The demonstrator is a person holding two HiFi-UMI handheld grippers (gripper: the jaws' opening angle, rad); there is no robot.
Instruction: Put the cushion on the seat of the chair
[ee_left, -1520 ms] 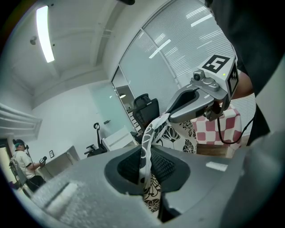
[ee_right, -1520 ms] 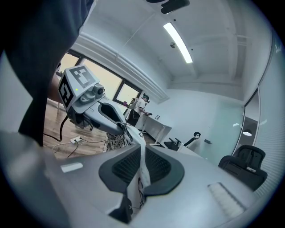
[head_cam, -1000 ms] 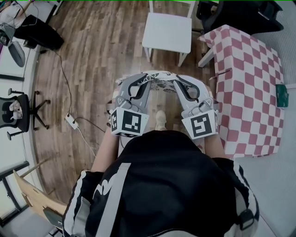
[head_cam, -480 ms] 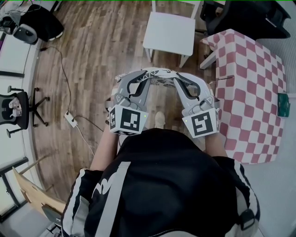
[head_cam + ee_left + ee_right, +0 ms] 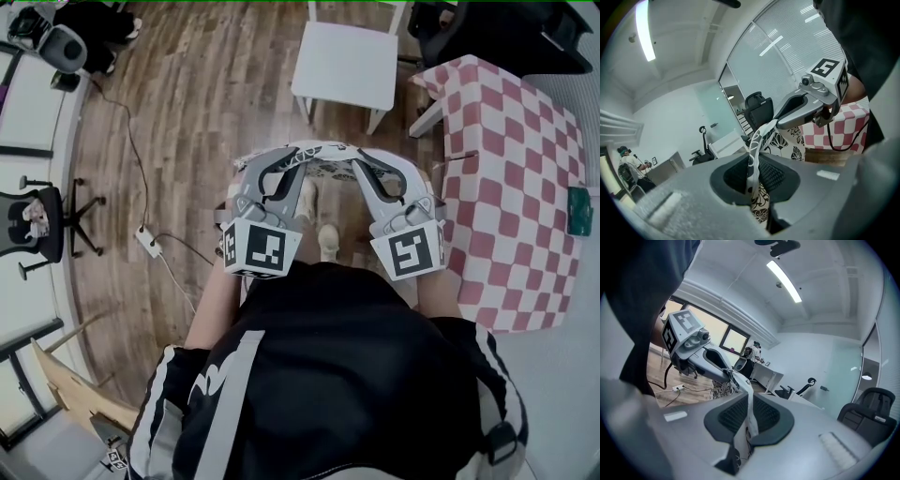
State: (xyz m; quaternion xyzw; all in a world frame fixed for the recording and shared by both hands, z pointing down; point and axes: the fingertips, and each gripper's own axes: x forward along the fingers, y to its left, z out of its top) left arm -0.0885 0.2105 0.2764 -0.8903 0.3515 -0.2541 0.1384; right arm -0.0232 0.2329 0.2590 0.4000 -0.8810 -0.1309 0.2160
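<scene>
Since the earlier head views, the scene is seen to have slid a little. The small white chair with a square flat seat (image 5: 345, 64) is now shown slightly larger and further right. A black bag (image 5: 94, 14) is pushed up to the top left edge, and a second pale shoe (image 5: 306, 195) is now seen ahead of the first, between the two tools. A step toward the chair is read from this; the grippers themselves are kept in nearly the same spot before the body. The white fabric cushion with a black flower print (image 5: 323, 165) is carried in the air between them, over the brown wood-plank floor (image 5: 187, 141), well short of the chair and not touching it. The left gripper (image 5: 752, 173) is closed on the cushion's edge, with a thin fold of cloth pinched between its ribbed pads. The right gripper (image 5: 749, 420) is clamped in the same way on the opposite edge. A table draped in red-and-white checked cloth (image 5: 511, 187) is noted just right of the path. The carry is judged under way and placement not begun: the gap to the seat is yet to be closed, then the cushion must be laid flat and both grips let go. Sag of the soft cloth is judged the main risk at set-down.
</scene>
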